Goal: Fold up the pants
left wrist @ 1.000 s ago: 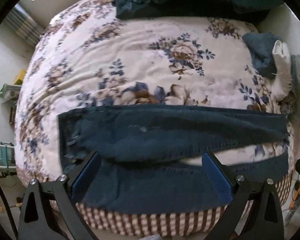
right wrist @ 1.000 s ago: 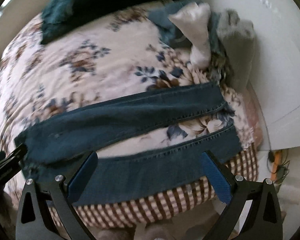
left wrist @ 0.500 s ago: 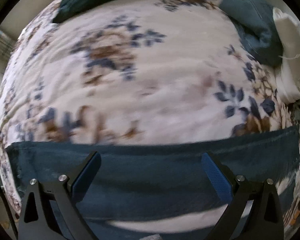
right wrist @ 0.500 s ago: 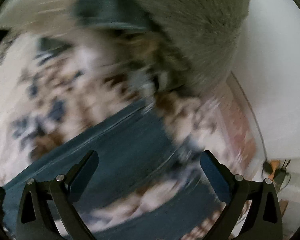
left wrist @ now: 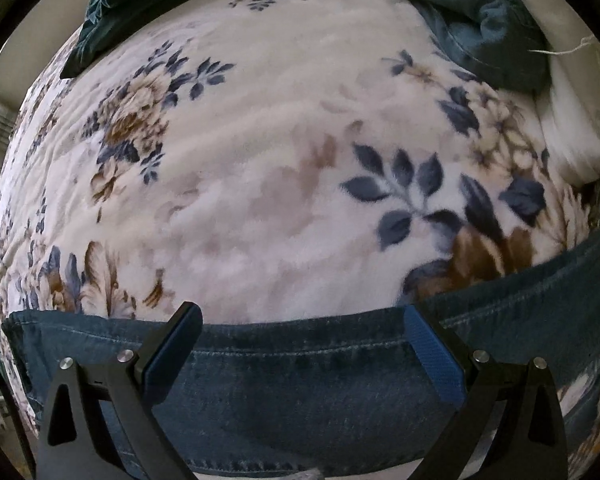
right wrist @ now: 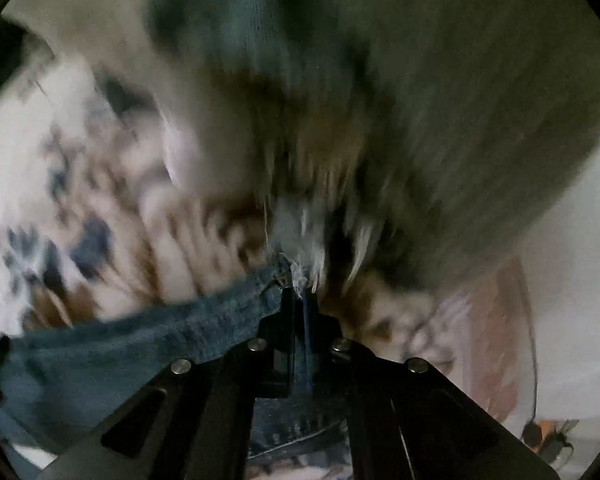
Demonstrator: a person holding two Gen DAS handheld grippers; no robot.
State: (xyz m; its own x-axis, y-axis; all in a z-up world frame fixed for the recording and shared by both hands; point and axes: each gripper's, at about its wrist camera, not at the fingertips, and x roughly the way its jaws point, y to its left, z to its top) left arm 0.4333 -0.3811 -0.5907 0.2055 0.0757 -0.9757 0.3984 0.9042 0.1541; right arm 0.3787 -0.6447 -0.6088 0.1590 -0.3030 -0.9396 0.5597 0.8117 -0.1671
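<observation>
Dark blue denim pants (left wrist: 300, 380) lie flat across a floral blanket (left wrist: 280, 160) on a bed. My left gripper (left wrist: 300, 316) hovers open right above one pant leg near its upper seam, blue pads (left wrist: 436, 360) wide apart and nothing pinched. In the blurred right wrist view the pants (right wrist: 120, 356) run off to the left, and my right gripper (right wrist: 302, 296) has its jaws closing tight on the frayed hem end of the leg, denim caught between the pads.
A dark teal quilt (left wrist: 112, 8) lies at the bed's far edge. Folded blue clothes (left wrist: 480, 20) and a white bundle (left wrist: 580, 128) sit at the far right. A grey furry item (right wrist: 480, 100) lies just beyond the right gripper, with a white wall (right wrist: 572, 300) to its right.
Both grippers have dropped close to the pants. The right gripper's jaws went from wide open to pinched on the leg's hem end. The left stays open.
</observation>
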